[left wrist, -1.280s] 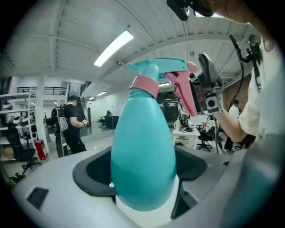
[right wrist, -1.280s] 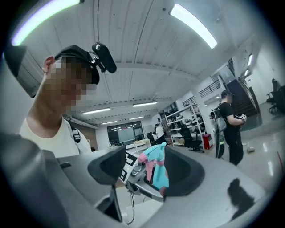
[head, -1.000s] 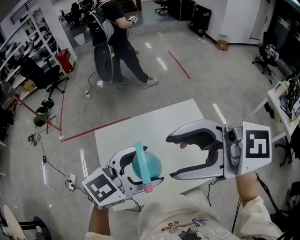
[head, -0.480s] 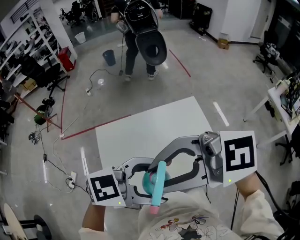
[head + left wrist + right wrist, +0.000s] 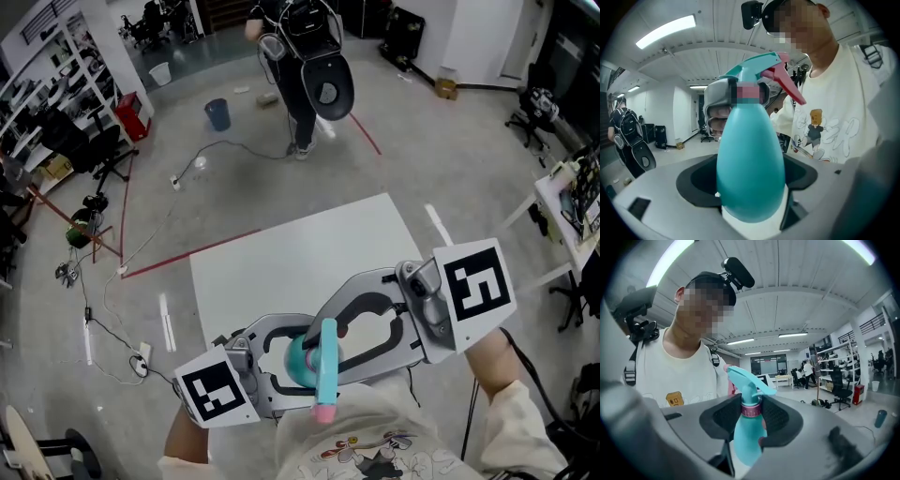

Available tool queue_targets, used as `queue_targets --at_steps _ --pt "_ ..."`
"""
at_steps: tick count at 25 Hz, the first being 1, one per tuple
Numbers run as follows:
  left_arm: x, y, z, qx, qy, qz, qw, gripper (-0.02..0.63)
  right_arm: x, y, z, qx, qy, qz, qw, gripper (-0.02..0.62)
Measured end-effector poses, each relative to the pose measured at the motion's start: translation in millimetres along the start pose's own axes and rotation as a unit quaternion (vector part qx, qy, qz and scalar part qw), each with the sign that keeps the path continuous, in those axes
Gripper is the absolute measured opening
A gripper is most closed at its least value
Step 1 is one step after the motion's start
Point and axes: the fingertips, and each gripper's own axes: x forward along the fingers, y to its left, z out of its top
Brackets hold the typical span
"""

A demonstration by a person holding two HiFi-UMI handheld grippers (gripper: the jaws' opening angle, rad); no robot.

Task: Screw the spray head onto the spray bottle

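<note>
Two hand-held grippers meet nose to nose above the near edge of a white surface (image 5: 281,262), close in front of the person's chest. The left hand-held gripper (image 5: 302,364) is clenched on the teal spray bottle (image 5: 750,159): the bottle's rounded body fills the gap between its jaws, pressed by both, and stands roughly upright, with the neck rising above them.

The right hand-held gripper (image 5: 750,416) comes in from the opposite side, and its jaws reach over the left one's. Its jaws have just been closing, and the pink collar (image 5: 751,409) at the base of the spray head (image 5: 747,380) sits between the dark pads (image 5: 726,416), which appear to touch it on either side. The teal nozzle arm of the spray head juts out above those jaws, and the lower bottle hangs below them. Seen from the left hand-held gripper, the pink trigger (image 5: 787,86) slants down on the side toward the person's shirt.

The spray head sits on the bottle's neck; whether the collar is fully screwed down cannot be told.

Each hand-held gripper's marker cube (image 5: 478,291) faces upward in the head view. Well beyond both hand-held grippers, on the grey floor past the far edge of the surface, a second person (image 5: 305,56) stands carrying gear, and a blue bucket (image 5: 217,114) stands near them.
</note>
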Motion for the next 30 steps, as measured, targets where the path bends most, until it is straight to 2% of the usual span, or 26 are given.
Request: queue_targets --at_steps 3,8,11,13,18,22,24,27,30 --pt "1.8 3.3 -2.0 -0.014 0.002 0.012 0.9998 0.400 -0.2 -2.7 -1.2 0.009 -0.007 0.005 1.000 0.137" --pt "3.7 23.3 -4.1 -0.054 0.014 0.086 0.9947 0.400 -10.7 -17.4 -2.8 0.017 -0.019 -0.038 0.999 0.137" --pt "0.2 40.1 -8.0 -0.080 0.017 0.142 0.9864 0.400 -15.5 -32.7 -5.8 0.026 -0.019 -0.080 0.996 0.137" --pt "-2.6 53.9 -11.7 -0.093 0.024 0.188 0.9774 0.400 -18.8 -44.8 -8.4 0.033 -0.015 -0.111 0.993 0.137" --pt "-5.8 84.6 -19.3 -0.112 0.038 0.296 0.9478 0.400 -31.4 -70.2 -16.7 0.041 -0.010 -0.174 0.984 0.137" --pt "-19.2 104.6 -28.3 -0.112 0.048 0.386 0.9142 0.400 -30.5 -88.4 -19.7 0.054 -0.015 -0.229 0.972 0.137" --pt "-21.8 111.5 -31.9 -0.117 0.049 0.425 0.8964 0.400 -32.1 -95.9 -20.0 0.064 -0.022 -0.261 0.963 0.137" --pt "-26.7 119.5 -37.7 -0.114 0.063 0.484 0.8652 0.400 -38.5 -106.1 -22.8 0.085 -0.035 -0.320 0.943 0.137" --pt "-27.4 126.2 -42.0 -0.119 0.067 0.516 0.8458 0.400 -42.6 -112.9 -28.3 0.092 -0.032 -0.364 0.926 0.137"
